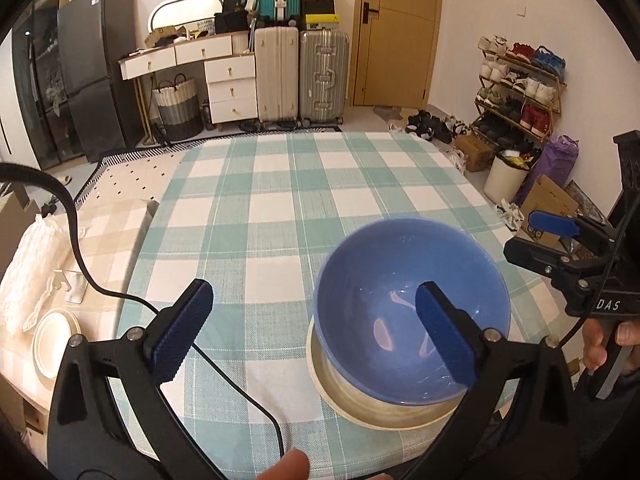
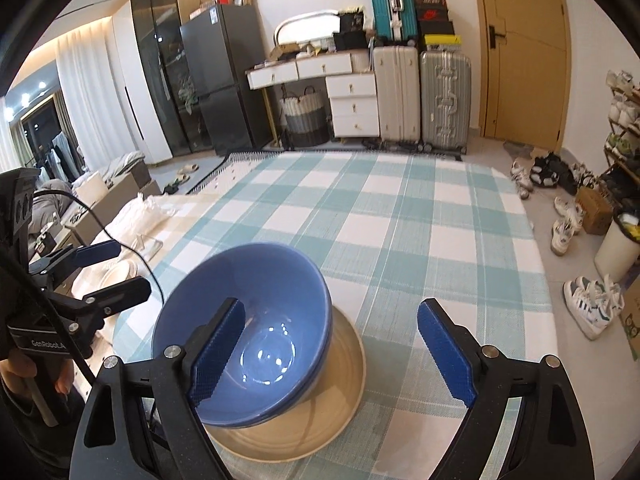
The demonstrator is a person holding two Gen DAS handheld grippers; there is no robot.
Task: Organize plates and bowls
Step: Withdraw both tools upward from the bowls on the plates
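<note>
Both jaws stand wide apart and grip nothing: the left gripper [image 1: 316, 336] and the right gripper [image 2: 332, 352] hover over the blue bowl [image 2: 244, 320], which sits stacked on a cream plate [image 2: 320, 420] at lower centre. Small white plates [image 1: 52, 340] at lower left look unsorted, so work probably remains.

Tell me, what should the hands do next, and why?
Probably move the left tool over to the white plates at the table's left edge. The blue bowl already sits on the cream plate, both tools are open with nothing in them, and those white plates are the only dishes not yet stacked.
</note>
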